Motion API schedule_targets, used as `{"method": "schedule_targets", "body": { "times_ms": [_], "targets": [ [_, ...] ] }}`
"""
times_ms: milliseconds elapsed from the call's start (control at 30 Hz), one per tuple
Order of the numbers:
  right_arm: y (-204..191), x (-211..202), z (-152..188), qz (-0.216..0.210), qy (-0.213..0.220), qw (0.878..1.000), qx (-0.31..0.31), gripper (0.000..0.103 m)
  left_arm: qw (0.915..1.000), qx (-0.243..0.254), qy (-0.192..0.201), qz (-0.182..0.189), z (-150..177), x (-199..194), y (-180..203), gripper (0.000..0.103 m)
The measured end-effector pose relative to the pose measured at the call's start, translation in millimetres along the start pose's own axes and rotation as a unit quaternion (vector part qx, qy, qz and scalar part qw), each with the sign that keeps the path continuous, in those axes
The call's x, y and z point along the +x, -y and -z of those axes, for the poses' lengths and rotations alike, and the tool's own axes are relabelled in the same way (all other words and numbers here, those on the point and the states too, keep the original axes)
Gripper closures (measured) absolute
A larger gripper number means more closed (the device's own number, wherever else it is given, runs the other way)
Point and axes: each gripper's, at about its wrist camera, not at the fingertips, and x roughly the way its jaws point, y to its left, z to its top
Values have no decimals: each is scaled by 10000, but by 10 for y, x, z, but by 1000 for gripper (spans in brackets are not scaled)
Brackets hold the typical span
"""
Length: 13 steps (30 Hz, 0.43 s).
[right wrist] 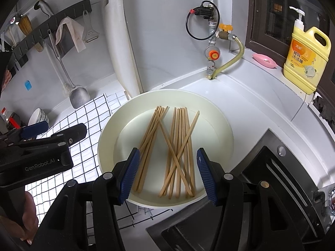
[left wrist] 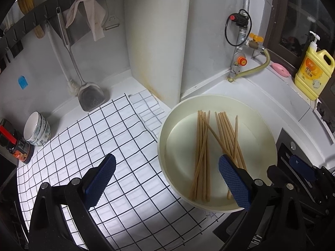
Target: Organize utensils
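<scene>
Lying loose in the cream basin [right wrist: 217,113] at mid-frame, the wooden chopsticks [right wrist: 178,146] cross in two bunches. The right gripper [right wrist: 167,175] hovers above their near ends, jaws spread, pinching nothing. The left gripper [left wrist: 167,179], also spread and empty, straddles the basin's left rim over the checked cloth [left wrist: 104,129].

A white tiled wall [left wrist: 146,31] meets a white countertop [right wrist: 261,104] in a corner. A dark hook rail [left wrist: 52,6] crosses the wall at left. A dark-framed window [right wrist: 270,10] sits at right. A grid-patterned cloth [left wrist: 94,146] covers the counter, brightly lit.
</scene>
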Motion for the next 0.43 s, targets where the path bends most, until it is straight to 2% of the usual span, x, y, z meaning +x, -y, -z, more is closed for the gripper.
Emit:
{"method": "schedule_targets", "body": {
  "times_ms": [267, 433],
  "targets": [
    [-4, 1, 5, 10, -8, 10000, 10, 47, 9998, -42, -173, -21, -12, 33, -10, 6],
    [-6, 1, 2, 4, 11, 10000, -10, 46, 9999, 10, -117, -46, 3, 7, 5, 6]
  ]
}}
